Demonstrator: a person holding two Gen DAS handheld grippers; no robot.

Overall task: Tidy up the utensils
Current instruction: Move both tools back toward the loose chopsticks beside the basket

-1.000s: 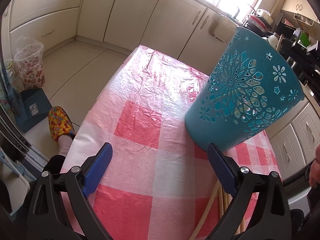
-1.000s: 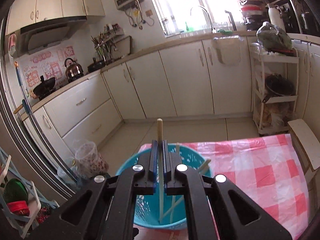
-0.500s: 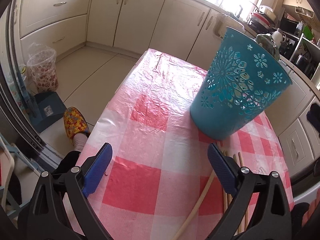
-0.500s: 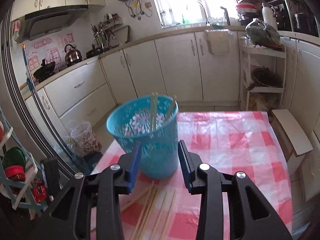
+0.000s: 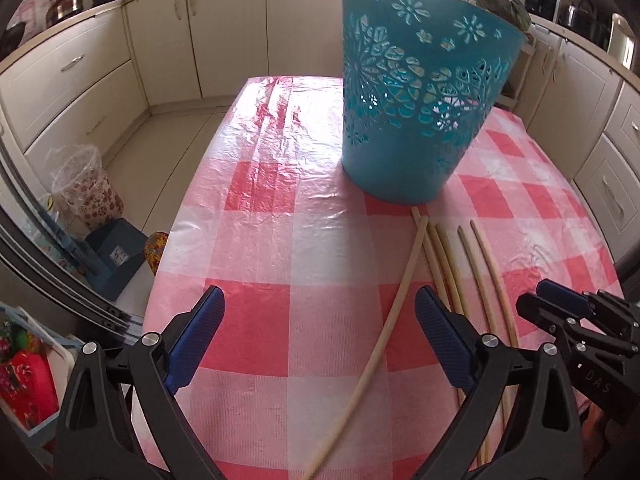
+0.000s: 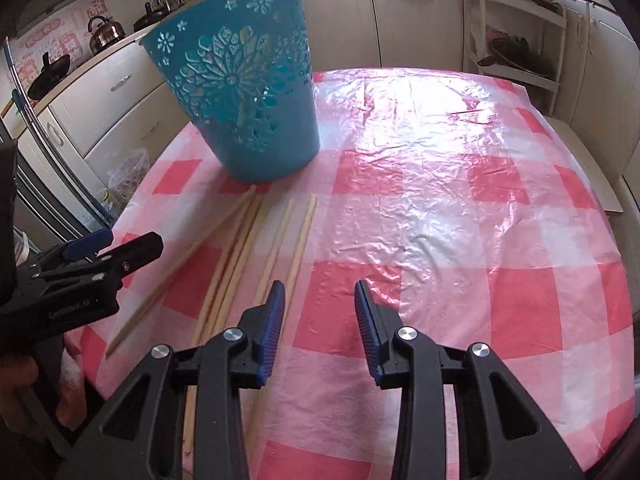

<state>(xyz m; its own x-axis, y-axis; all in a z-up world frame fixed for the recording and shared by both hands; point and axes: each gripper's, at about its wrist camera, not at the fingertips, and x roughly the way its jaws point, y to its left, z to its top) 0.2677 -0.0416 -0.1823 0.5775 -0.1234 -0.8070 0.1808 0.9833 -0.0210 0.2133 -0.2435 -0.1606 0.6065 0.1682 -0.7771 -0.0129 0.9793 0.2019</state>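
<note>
A teal cut-out plastic basket (image 5: 416,92) (image 6: 244,92) stands upright on the pink-checked tablecloth (image 5: 280,240). Several wooden chopsticks (image 5: 484,272) (image 6: 276,248) lie loose on the cloth just in front of it. My left gripper (image 5: 320,328) hangs open and wide above the cloth; one long chopstick (image 5: 400,292) runs under its gap, untouched. My right gripper (image 6: 320,312) is open and low over the cloth, just right of the chopsticks, nothing between its fingers. Each gripper shows in the other's view: the left gripper (image 6: 116,244), the right gripper (image 5: 560,304).
The table's left edge drops to the floor, where a plastic-lined bin (image 5: 88,188) and a blue box (image 5: 116,256) stand. Cream cabinets ring the room. A white shelf rack (image 6: 516,28) and a pale board (image 6: 600,184) sit past the table's far right side.
My right gripper let go of a chopstick over the basket, opened, then dropped back low over the table. The left gripper swung right, bringing the loose chopsticks into its view.
</note>
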